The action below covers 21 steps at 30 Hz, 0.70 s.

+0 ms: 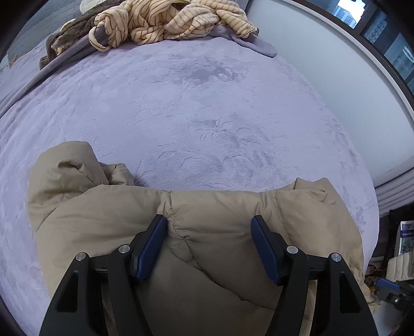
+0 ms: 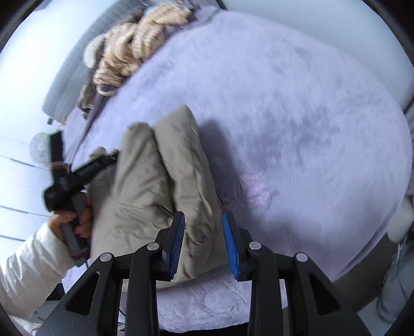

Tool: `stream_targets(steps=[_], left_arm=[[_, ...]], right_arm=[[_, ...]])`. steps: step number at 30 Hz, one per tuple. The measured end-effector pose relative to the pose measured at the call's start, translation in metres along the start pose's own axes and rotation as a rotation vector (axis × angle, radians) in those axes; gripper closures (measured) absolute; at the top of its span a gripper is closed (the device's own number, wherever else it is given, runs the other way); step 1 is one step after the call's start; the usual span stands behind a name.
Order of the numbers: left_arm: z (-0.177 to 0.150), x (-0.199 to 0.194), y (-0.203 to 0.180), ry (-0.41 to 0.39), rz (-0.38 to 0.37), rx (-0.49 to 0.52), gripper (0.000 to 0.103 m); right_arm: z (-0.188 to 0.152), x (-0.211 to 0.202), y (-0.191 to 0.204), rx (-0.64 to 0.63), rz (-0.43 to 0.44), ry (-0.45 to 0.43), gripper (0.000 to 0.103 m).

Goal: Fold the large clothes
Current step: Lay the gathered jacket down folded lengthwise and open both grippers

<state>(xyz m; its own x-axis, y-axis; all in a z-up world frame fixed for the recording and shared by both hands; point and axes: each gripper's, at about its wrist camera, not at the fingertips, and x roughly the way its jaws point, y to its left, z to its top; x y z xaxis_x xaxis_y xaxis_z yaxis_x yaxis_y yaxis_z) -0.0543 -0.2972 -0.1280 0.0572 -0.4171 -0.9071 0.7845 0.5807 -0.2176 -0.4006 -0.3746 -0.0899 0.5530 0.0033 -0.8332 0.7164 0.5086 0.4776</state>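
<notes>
A beige puffer jacket (image 1: 220, 206) lies bunched on the lilac plush bedspread (image 1: 194, 108), near its front edge. My left gripper (image 1: 209, 219) hovers over the jacket with its jaws wide apart. The left pad touches a crease and the right pad stands clear. In the right wrist view the jacket (image 2: 155, 175) rises in a thick fold. My right gripper (image 2: 203, 215) straddles its lower right edge. The left pad lies against the fabric, a gap shows at the right pad, and the view is blurred. A hand (image 2: 69, 219) in a white sleeve holds the other gripper's handle at the jacket's left side.
A heap of cream striped cloth (image 1: 168, 23) and brown fabric lies at the far end of the bed. A white wall and dark window frame (image 1: 383, 51) run along the right. Clutter (image 1: 403, 245) sits on the floor off the bed's right corner.
</notes>
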Motion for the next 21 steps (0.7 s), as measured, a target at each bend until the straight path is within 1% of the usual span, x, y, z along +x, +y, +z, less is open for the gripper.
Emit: stream_targets(steps=[2, 4, 7, 9, 11, 14, 19, 21], left_arm=[[-0.001, -0.001, -0.002, 0.000, 0.012, 0.005, 0.034], [-0.002, -0.005, -0.003, 0.003, 0.033, 0.006, 0.034], [-0.005, -0.023, -0.001, 0.002, 0.062, -0.020, 0.034], [-0.011, -0.040, 0.003, -0.004, 0.073, -0.038, 0.034], [-0.020, -0.059, 0.008, -0.011, 0.092, -0.054, 0.034], [-0.041, -0.085, 0.018, -0.017, 0.116, -0.090, 0.034], [-0.085, -0.108, 0.037, 0.023, 0.134, -0.195, 0.034], [-0.102, -0.115, 0.043, 0.025, 0.151, -0.230, 0.013]], right_arm=[[0.003, -0.002, 0.011, -0.063, 0.047, 0.017, 0.069], [0.005, 0.017, 0.025, -0.141, 0.065, 0.091, 0.070], [-0.008, 0.051, 0.032, -0.219, 0.026, 0.224, 0.070], [-0.017, 0.066, 0.025, -0.202, 0.026, 0.278, 0.070], [-0.022, 0.071, 0.017, -0.178, 0.053, 0.298, 0.070], [-0.023, 0.073, 0.015, -0.202, 0.062, 0.312, 0.070], [-0.021, 0.083, 0.017, -0.246, 0.056, 0.357, 0.070], [-0.020, 0.084, 0.017, -0.252, 0.047, 0.364, 0.070]])
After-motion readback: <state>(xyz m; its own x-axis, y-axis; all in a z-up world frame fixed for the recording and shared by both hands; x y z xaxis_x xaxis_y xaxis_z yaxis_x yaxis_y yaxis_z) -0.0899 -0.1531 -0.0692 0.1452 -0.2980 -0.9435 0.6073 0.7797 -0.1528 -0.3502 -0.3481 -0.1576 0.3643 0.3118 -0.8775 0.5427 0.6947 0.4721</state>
